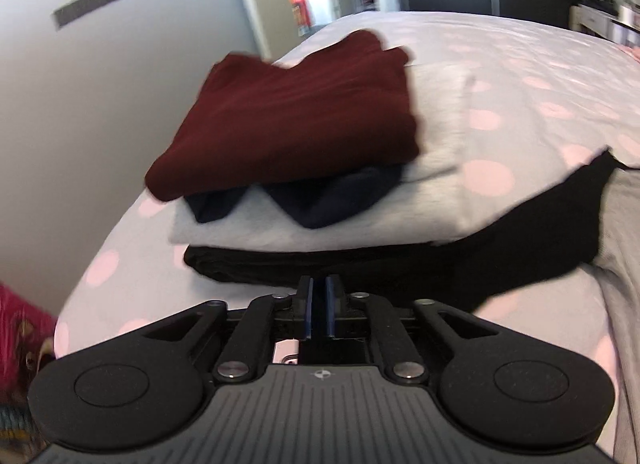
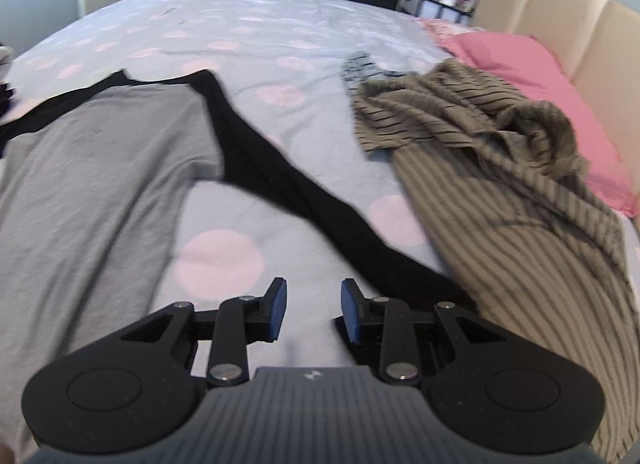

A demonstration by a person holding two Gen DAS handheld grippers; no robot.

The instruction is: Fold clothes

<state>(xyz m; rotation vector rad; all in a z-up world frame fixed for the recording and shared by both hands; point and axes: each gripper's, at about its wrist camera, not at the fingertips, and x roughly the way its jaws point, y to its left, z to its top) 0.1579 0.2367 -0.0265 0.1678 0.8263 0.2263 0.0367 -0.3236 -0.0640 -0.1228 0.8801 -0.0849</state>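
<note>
A grey shirt with black sleeves (image 2: 100, 168) lies spread flat on the bed; its black sleeve (image 2: 304, 200) runs toward my right gripper (image 2: 313, 310), which is open and empty just above the sheet beside that sleeve. In the left wrist view my left gripper (image 1: 319, 306) is shut with nothing between the pads, just in front of a stack of folded clothes: a maroon garment (image 1: 288, 116) on top, a navy one (image 1: 320, 200), a light grey one (image 1: 400, 192) and a black one (image 1: 280, 264) at the bottom. The shirt's black sleeve (image 1: 560, 224) reaches in from the right.
The bed sheet (image 2: 256, 36) is pale with pink dots. A crumpled striped olive garment (image 2: 500, 168) lies at the right, next to a pink pillow (image 2: 532, 76) and beige headboard (image 2: 560, 12). A wall (image 1: 80, 104) and doorway stand left of the bed.
</note>
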